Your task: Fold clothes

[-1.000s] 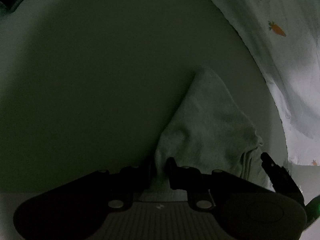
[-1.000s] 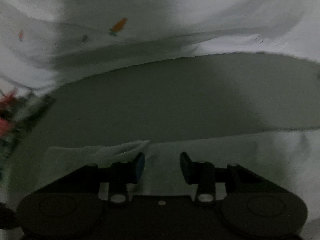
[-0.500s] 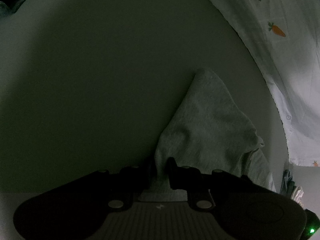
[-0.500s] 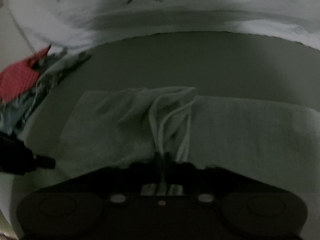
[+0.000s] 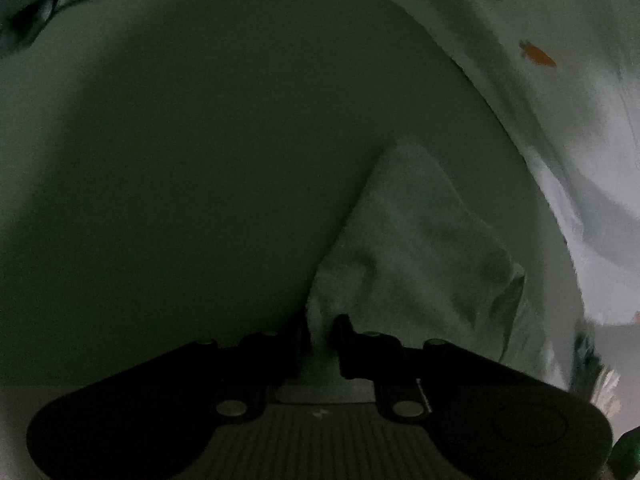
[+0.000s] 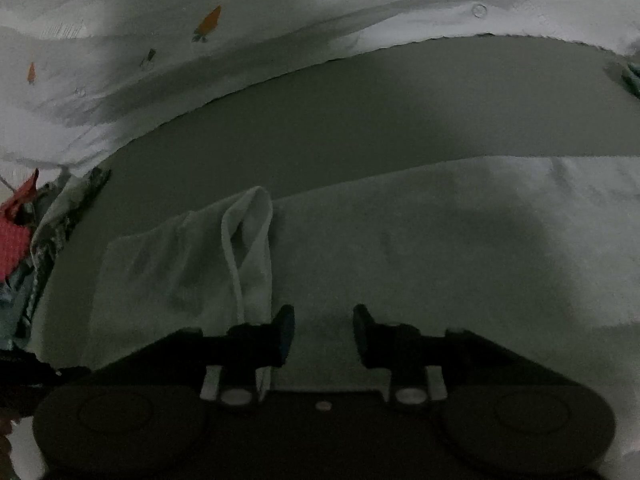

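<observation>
Two tongs work the towel (image 6: 420, 248): left gripper (image 5: 320, 330) pinches its near corner, right gripper (image 6: 323, 320) hovers open above its sideways-running length.

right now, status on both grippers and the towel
Left gripper shut on grey towel corner. Right gripper open over the towel, holding nothing. Carrot-print sheet bunched beyond; nothing blocking.

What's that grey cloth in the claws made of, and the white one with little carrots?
Grey cloth: looks like soft, thick knit or terry, matte and fuzzy, with a rolled hem. Carrot-print garment: seems thin woven cotton, smooth, creasing sharply, with a small button. Dim light leaves both uncertain.
</observation>
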Demonstrator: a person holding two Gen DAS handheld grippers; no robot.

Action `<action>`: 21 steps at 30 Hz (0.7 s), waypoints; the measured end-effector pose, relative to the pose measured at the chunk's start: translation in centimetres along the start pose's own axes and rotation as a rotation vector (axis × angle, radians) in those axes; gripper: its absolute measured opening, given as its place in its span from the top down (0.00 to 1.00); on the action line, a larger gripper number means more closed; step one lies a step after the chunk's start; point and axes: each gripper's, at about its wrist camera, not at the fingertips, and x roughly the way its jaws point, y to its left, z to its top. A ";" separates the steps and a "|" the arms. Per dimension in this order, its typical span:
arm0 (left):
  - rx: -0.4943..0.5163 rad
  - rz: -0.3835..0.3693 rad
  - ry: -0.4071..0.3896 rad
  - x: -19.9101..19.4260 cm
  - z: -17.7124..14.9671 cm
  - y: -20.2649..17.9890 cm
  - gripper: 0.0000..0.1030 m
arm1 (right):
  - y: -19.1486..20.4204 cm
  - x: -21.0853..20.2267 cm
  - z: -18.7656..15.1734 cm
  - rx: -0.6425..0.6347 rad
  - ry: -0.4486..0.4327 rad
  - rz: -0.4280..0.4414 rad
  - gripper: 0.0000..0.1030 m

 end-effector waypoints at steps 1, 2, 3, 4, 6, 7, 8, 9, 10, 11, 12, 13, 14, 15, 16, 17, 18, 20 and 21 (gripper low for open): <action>0.004 -0.012 -0.005 -0.1 -0.1 -0.2 0.91 | -0.1 -0.1 -0.1 0.013 0.001 0.006 0.65; 0.004 -0.026 -0.014 -0.2 -0.3 -0.4 0.92 | -0.4 -0.4 -0.2 0.024 -0.003 0.010 0.65; 0.008 -0.048 -0.025 -0.4 -0.4 -0.7 0.92 | -0.7 -0.7 -0.3 0.035 -0.007 0.015 0.65; 0.016 -0.080 -0.038 -0.7 -0.6 -1.2 0.93 | -1.0 -1.0 -0.3 0.046 -0.011 0.020 0.65; 0.033 -0.136 -0.062 -1.5 -1.0 -2.4 0.93 | -1.7 -1.4 -0.4 0.085 -0.026 0.030 0.65; 0.048 -0.167 -0.074 -1.9 -1.2 -3.2 0.93 | -2.1 -1.6 -0.4 0.106 -0.034 0.034 0.65; 0.075 -0.204 -0.084 -2.3 -1.5 -4.4 0.93 | -2.5 -2.0 -0.4 0.128 -0.043 0.042 0.64; 0.105 -0.241 -0.090 -2.7 -1.7 -5.6 0.93 | -3.0 -2.4 -0.5 0.151 -0.052 0.051 0.64; 0.141 -0.282 -0.085 -2.9 -2.0 -6.9 0.93 | -3.5 -2.7 -0.6 0.175 -0.061 0.060 0.64; 0.181 -0.332 -0.072 -2.9 -2.4 -8.3 0.93 | -4.0 -3.0 -0.6 0.197 -0.065 0.069 0.63; 0.217 -0.375 -0.056 -2.7 -2.7 -9.5 0.93 | -4.4 -3.2 -0.7 0.218 -0.068 0.079 0.63; 0.233 -0.392 -0.030 -2.3 -3.1 -10.1 0.90 | -4.9 -3.5 -0.8 0.240 -0.070 0.089 0.63; 0.230 -0.387 0.001 -1.6 -3.4 -10.1 0.90 | -5.2 -3.6 -0.8 0.260 -0.069 0.097 0.63; 0.228 -0.383 0.032 -1.0 -3.8 -10.2 0.87 | -5.4 -3.6 -0.9 0.277 -0.063 0.112 0.63; 0.225 -0.378 0.063 -0.4 -4.1 -10.3 0.84 | -5.7 -3.5 -1.0 0.293 -0.055 0.128 0.63; 0.222 -0.373 0.094 0.3 -4.5 -10.4 0.84 | -5.9 -3.5 -1.0 0.309 -0.048 0.145 0.63; 0.220 -0.368 0.125 0.9 -4.8 -10.5 0.84 | -6.1 -3.5 -1.1 0.325 -0.040 0.161 0.63; 0.217 -0.362 0.166 1.6 -5.5 -10.5 0.84 | -6.1 -3.4 -1.0 0.345 -0.029 0.218 0.63; 0.217 -0.369 0.147 1.1 -5.7 -10.2 0.81 | -6.1 -3.3 -1.0 0.353 -0.028 0.250 0.63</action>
